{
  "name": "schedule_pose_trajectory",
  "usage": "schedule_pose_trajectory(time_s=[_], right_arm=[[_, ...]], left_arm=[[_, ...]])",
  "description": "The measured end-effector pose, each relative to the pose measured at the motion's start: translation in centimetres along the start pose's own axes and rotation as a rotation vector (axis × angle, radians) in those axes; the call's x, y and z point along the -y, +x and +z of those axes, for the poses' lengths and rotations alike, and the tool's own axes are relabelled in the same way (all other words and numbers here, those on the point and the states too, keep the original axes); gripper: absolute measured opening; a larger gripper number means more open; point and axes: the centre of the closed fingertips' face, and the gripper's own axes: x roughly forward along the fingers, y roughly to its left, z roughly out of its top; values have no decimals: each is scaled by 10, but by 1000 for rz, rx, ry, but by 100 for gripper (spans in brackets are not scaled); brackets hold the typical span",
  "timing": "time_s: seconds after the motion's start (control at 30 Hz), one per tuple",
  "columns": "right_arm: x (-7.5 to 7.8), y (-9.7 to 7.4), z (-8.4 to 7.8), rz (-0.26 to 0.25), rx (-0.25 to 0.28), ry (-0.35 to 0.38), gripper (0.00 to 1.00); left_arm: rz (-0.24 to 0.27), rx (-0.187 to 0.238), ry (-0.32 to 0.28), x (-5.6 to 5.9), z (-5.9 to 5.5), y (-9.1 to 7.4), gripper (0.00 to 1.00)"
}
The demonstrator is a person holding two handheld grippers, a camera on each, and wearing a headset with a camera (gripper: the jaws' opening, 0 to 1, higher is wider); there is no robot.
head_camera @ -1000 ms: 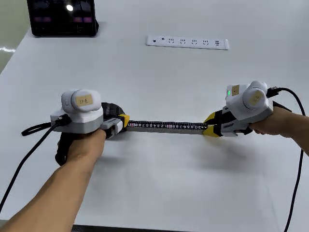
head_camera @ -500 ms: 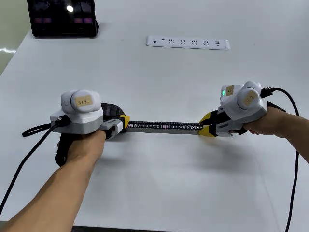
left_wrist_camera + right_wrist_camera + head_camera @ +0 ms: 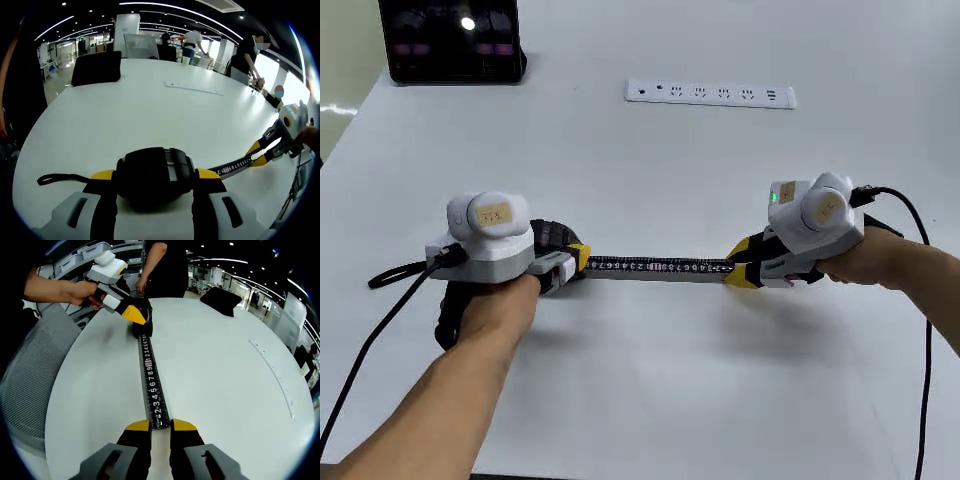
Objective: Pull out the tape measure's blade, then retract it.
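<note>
Left claw point(image 3: 155, 175) squeezes the black case point(image 3: 155, 167) on the table point(image 3: 650, 160). Right claw point(image 3: 160, 425) pinches the blade point(image 3: 151, 380) by its tip. If that pinch slips, the blade may snap back fast and whip.

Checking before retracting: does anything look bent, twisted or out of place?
Nothing stands out. The blade runs straight and untwisted from the case in the left gripper to the right gripper pinching its end.
</note>
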Motion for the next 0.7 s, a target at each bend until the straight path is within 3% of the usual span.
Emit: schedule_pose_trajectory(time_s=[0.17,0.2,0.23,0.27,0.7], right_arm=[[-3,2,6,3,5,-4,10],[-4,2,11,4,26,-6,10],[-5,3,8,0,1,-7,10],[-8,4,9,3,5,-9,10],[-10,10,23,12,27,-6,10]], left_arm=[[-3,-2,-4,0,0,0,55],[1,-4,-2,-1,0,1,55],[2,27,8,-2,5,1,55],[-10,-3,-14,-2,-2,-2,56],[-9,-8,-15,-4,0,-3,55]])
